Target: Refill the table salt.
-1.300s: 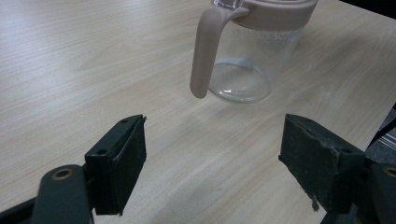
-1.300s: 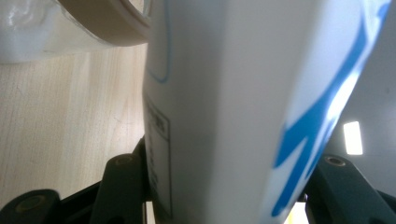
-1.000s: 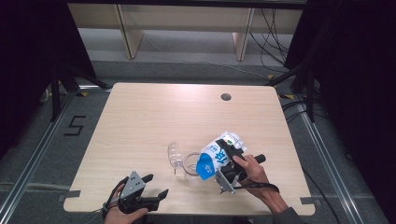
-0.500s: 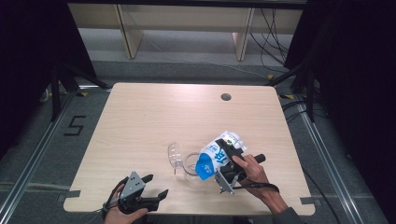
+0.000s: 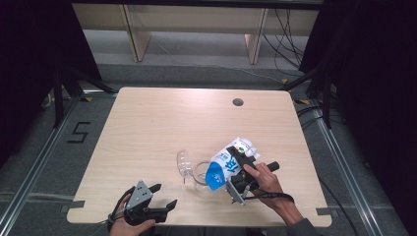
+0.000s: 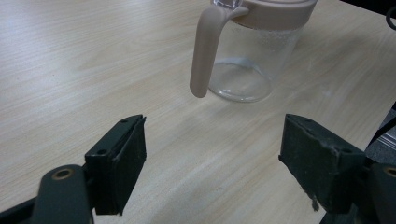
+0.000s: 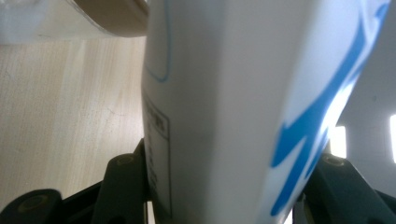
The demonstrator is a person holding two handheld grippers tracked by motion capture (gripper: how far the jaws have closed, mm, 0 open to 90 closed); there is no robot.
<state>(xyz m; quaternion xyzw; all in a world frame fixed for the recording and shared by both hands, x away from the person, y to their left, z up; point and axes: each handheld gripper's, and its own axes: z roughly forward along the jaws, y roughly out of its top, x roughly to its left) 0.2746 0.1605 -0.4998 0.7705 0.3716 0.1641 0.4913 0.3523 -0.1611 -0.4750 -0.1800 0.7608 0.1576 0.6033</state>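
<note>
My right gripper (image 5: pixel 235 173) is clamped on a blue-and-white carton (image 5: pixel 227 163), one jaw on each side of it. From the right gripper view the carton (image 7: pixel 233 107) fills the space between my jaws, its white face printed with a thin-lined box and blue streaks. My right hand (image 5: pixel 263 179) holds the gripper near the front right of the bench (image 5: pixel 162 123). The carton is tipped over, its folded top end raised toward the back right and its blue end lowered over the mouth of a clear glass pitcher (image 5: pixel 199 172).

The pitcher stands upright on the bench just left of the carton; a clear flap-like part rises at its left side in the high view, what it is I cannot tell. From the left gripper view the pitcher (image 6: pixel 252 51) has a beige rim and a beige handle (image 6: pixel 205 51) that curves down its side; I cannot make out anything inside it.

My left gripper (image 5: pixel 158 195) sits at the front left edge of the bench, well apart from the pitcher, jaws wide with nothing between them. My left hand (image 5: pixel 129 223) holds it low, jaws pointed toward the pitcher.

A round hole (image 5: pixel 238 102) is set in the bench top toward the back right.
</note>
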